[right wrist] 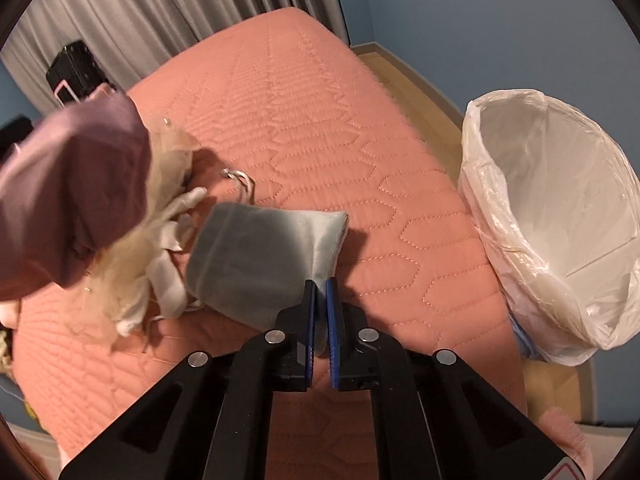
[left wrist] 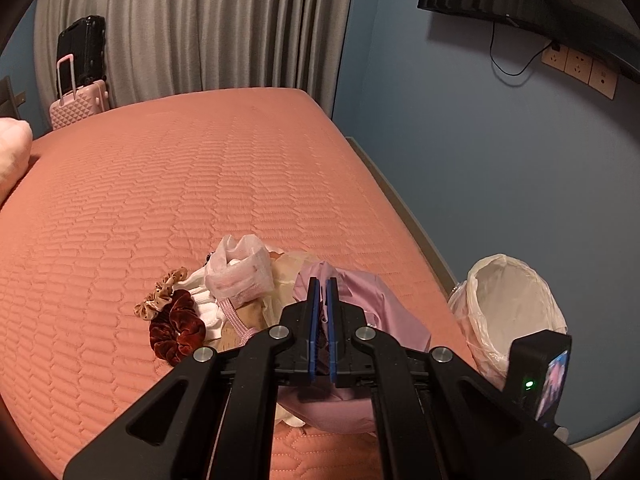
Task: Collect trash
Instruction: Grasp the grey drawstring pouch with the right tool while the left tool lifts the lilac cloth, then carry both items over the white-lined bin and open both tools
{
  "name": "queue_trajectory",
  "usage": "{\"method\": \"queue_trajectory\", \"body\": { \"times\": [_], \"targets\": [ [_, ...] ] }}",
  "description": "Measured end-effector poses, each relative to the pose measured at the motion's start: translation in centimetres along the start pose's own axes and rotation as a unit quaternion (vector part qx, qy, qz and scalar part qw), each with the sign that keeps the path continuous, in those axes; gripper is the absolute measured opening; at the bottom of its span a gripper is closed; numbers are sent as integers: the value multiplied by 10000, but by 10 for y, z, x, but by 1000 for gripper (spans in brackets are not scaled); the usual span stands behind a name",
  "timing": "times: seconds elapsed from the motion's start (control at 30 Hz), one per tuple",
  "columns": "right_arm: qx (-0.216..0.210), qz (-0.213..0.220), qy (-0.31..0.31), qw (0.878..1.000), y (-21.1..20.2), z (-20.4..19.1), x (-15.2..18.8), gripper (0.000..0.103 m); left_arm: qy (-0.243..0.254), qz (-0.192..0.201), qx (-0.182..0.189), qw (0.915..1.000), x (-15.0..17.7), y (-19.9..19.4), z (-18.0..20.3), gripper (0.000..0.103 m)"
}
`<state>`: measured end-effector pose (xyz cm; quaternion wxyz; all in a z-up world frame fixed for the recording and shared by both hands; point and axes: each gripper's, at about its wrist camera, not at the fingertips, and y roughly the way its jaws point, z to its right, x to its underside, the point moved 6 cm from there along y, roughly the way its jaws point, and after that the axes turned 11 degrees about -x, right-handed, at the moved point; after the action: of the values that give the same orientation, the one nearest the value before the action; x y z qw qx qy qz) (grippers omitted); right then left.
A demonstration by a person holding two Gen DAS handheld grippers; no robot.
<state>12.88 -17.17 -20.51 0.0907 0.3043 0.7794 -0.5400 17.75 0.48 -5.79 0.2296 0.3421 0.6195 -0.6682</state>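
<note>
Between right tongs (right wrist: 320,286): grey satin pouch (right wrist: 256,256) (drawstring loose).

I'm looking across a bed (left wrist: 160,200) in a salmon quilted cover; grey curtains (left wrist: 200,24) are hanging beyond its far edge, blue walls (left wrist: 440,160) are closing the right side, and wood flooring (right wrist: 408,80) is showing there.

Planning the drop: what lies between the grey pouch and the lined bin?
Only bare pink bedspread between pouch and bin, in the right wrist view.
</note>
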Motion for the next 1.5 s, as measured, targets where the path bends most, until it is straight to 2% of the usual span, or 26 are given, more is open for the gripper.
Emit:
{"method": "queue_trajectory", "body": {
  "times": [0.27, 0.47, 0.67, 0.83, 1.1, 1.33, 1.4, 1.43, 1.5],
  "targets": [
    [-141, 546, -138, 9983, -62, -15, -23, 4, 116, 138, 14, 9998, -7, -21, 21, 4],
    [-41, 1084, -220, 9939, -133, -13, -50, 4, 240, 298, 185, 9991, -22, -41, 55, 4],
    [110, 1519, -123, 9883, -198, 21, -74, 4, 464, 456, 491, 9967, -36, -57, 109, 4],
    [366, 1758, -44, 9837, -231, 59, -86, 4, 752, 583, 731, 9928, -42, -64, 162, 4],
    [638, 1872, 186, 9801, -253, 110, -91, 4, 1099, 578, 1017, 9870, -44, -59, 228, 4],
    [726, 1824, 279, 9801, -245, 130, -92, 4, 1123, 396, 1043, 9874, -42, -42, 244, 5],
    [693, 1797, 296, 9808, -242, 132, -92, 5, 1166, 265, 1002, 9878, -38, -36, 243, 10],
    [676, 1780, 297, 9813, -240, 133, -95, 5, 1164, 213, 978, 9881, -37, -33, 243, 17],
    [663, 1737, 279, 9822, -235, 130, -95, 5, 1098, 156, 927, 9895, -34, -29, 239, 23]
  ]
}}
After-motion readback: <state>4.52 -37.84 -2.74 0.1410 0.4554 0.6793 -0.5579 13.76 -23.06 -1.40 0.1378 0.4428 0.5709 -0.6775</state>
